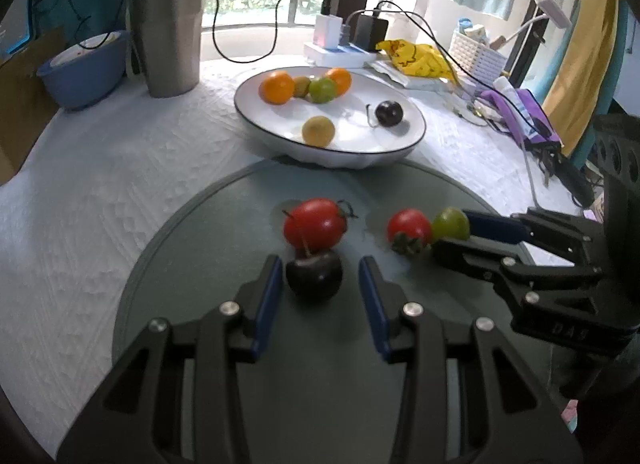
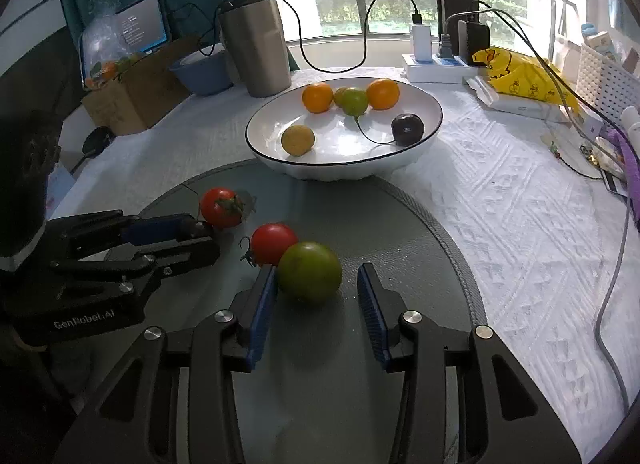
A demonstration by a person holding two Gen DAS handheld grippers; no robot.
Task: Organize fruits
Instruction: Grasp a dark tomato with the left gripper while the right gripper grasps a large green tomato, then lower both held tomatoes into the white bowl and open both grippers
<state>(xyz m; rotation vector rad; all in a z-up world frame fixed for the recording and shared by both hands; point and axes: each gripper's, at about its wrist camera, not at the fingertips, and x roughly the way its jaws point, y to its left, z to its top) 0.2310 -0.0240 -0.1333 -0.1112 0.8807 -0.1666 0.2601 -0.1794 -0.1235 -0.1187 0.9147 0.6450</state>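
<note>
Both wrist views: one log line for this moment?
left gripper: open around dark purple plum | right gripper: open around green tomato | neither lifted

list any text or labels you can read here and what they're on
"GenRobot.AI": white lettering on the body of the left tool, seen from the right wrist view.
"DAS": faint raised letters on the body of the right tool, seen from the left wrist view; blurred, so uncertain.
Tablet screen: lines of text, too small to read.
Yellow bag: dark printed figures, no legible words.
</note>
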